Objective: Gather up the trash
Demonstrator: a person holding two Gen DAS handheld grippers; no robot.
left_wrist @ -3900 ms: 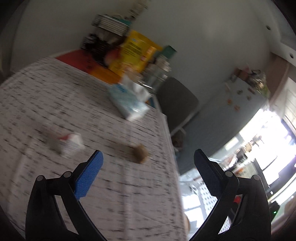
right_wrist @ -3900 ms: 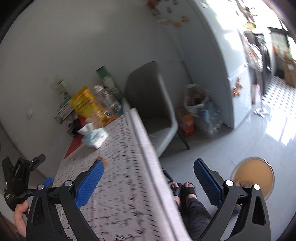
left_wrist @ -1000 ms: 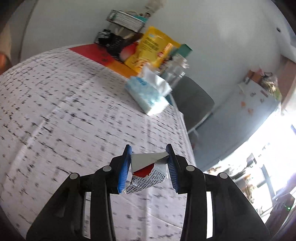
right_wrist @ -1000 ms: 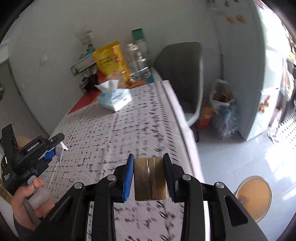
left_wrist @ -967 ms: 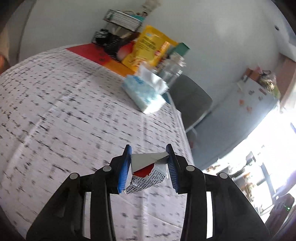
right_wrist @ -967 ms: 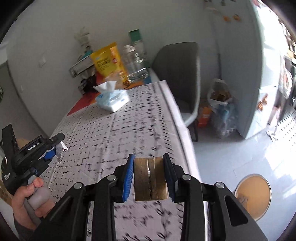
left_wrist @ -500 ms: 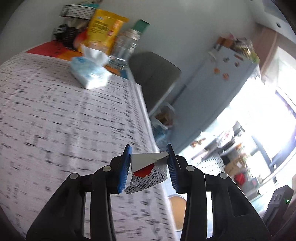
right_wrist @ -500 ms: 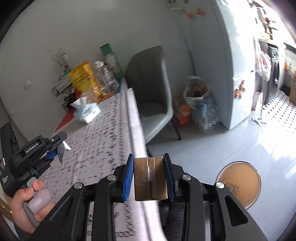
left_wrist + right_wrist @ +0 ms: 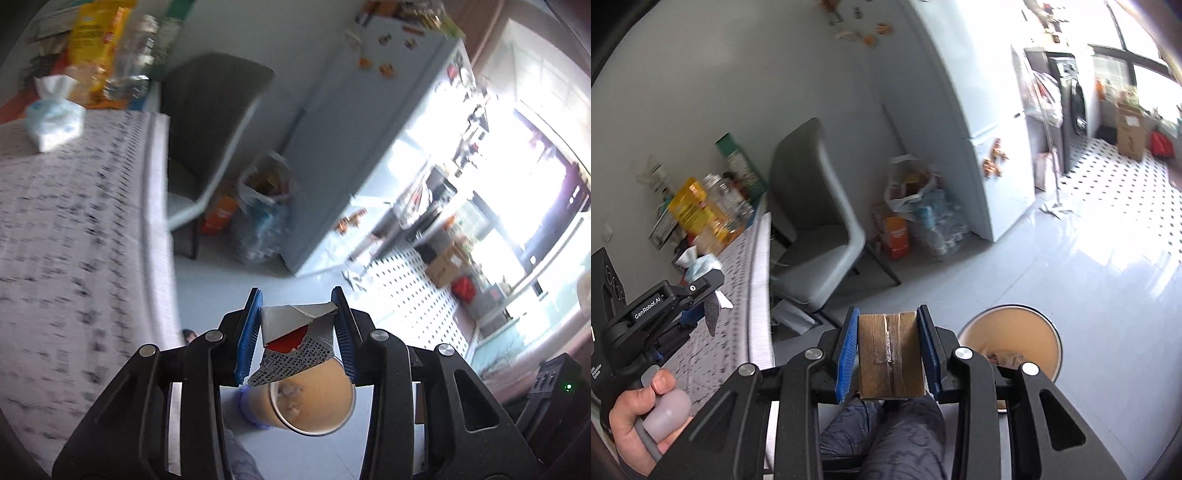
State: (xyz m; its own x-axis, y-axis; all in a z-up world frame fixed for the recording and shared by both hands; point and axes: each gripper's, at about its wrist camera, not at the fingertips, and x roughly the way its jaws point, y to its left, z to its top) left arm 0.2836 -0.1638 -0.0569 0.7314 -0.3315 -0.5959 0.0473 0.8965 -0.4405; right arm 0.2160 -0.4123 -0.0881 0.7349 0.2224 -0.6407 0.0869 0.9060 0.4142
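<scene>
Both pieces lifted, none binned yet. Left tongs point(image 9: 297, 336) pinch the torn foil wrapper point(image 9: 295, 341) above the bin point(image 9: 312, 400); right tongs point(image 9: 888, 349) clamp a taped cardboard scrap point(image 9: 890, 356) beside it. Dropping remains.

Daylight is pouring in from the windows point(image 9: 546, 155) on the right and blowing them out to white glare, while the grey wall point(image 9: 738, 85) is sitting in dimmer, even light. Motion blur is smearing the patterned tablecloth point(image 9: 66, 236) and the yellow bag point(image 9: 94, 44). Fisheye distortion is bending the fridge point(image 9: 979, 122), and dark vignetting is ringing the corners.
</scene>
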